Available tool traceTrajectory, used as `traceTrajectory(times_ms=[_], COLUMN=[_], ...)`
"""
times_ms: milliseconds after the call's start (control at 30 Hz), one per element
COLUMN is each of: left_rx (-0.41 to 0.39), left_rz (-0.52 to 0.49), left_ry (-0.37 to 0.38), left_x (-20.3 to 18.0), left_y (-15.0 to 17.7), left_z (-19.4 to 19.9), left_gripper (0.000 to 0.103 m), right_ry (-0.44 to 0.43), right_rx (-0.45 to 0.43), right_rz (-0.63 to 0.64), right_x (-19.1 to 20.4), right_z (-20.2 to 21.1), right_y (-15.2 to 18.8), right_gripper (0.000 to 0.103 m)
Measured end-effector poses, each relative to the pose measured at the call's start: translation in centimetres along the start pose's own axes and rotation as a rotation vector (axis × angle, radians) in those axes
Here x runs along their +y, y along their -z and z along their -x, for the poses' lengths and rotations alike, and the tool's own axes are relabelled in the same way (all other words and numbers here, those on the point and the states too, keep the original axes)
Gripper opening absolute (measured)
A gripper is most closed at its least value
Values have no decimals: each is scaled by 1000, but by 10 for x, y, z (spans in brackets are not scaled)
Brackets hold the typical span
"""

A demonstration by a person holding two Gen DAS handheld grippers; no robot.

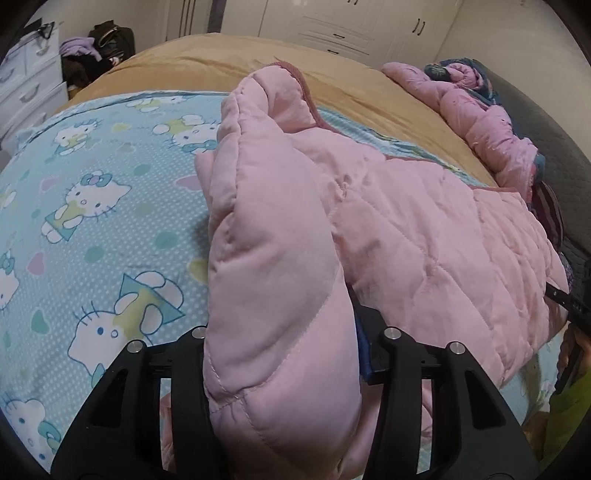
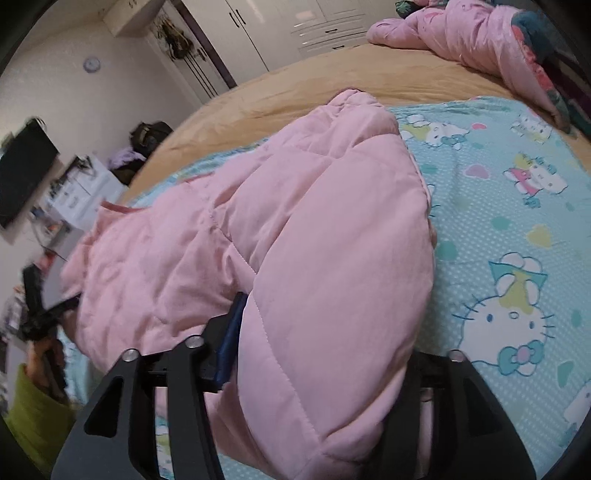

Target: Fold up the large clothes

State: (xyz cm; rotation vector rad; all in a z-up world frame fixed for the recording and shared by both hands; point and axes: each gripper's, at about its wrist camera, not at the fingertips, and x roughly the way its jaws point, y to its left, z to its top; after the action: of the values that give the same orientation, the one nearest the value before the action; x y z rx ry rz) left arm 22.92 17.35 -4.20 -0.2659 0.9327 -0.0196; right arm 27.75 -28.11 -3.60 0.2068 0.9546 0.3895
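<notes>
Left wrist view
- Left gripper: black two-finger tool at the bottom edge; a thick fold of pink padding fills the gap between its jaws. Whether the blue pads press on the fabric cannot be told.
- Pink quilted jacket: large padded garment lying across the bed, darker pink trim along its far edge; one bulky part rises from the jaws toward the camera.
- Cartoon-cat sheet: light blue, dotted, spread under the jacket.
- Tan bedcover: beyond the sheet.
- Crumpled pink quilt: at the far right of the bed, well apart from the jacket.
- White dresser at far left; white wardrobe along the back wall.
- Right gripper: dark shape at the right edge beside the jacket's end; its jaws are not readable here.

Right wrist view
- Right gripper: black jaws standing fairly wide, with a swollen fold of the jacket between them. The grip itself cannot be told.
- Sheet on the right, bedcover beyond.
- Green sleeve: at the lower left.
</notes>
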Motion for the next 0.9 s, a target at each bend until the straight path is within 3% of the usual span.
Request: traceTrajectory(times_ms=[200, 333, 467, 633, 700, 733, 767, 900], left_rx=[12, 12, 8, -23, -53, -76, -105, -206], left_rz=[14, 14, 10, 11, 11, 3, -10, -38], left_ry=[-32, -59, -68, -71, -69, -84, -93, -91], left_x=[0, -1, -1, -3, -6, -8, -10, -20], left_y=[1, 1, 3, 5, 7, 8, 9, 12], left_z=[-2, 0, 6, 22, 33, 41, 50, 89], left_gripper=[48, 58, 68, 70, 73, 87, 91, 93], right_ry=[93, 157, 176, 210, 221, 225, 219, 182], right_rx=[17, 13, 2, -67, -116, -155, -176, -275], right_rz=[-40, -63, -63, -43, -24, -8, 3, 66], right_x=[-4, -2, 1, 6, 11, 17, 20, 43], right_z=[-9, -5, 3, 24, 38, 51, 58, 98], right_y=[9, 14, 20, 22, 24, 25, 26, 35], right_gripper=[82, 97, 99, 99, 99, 99, 99, 99])
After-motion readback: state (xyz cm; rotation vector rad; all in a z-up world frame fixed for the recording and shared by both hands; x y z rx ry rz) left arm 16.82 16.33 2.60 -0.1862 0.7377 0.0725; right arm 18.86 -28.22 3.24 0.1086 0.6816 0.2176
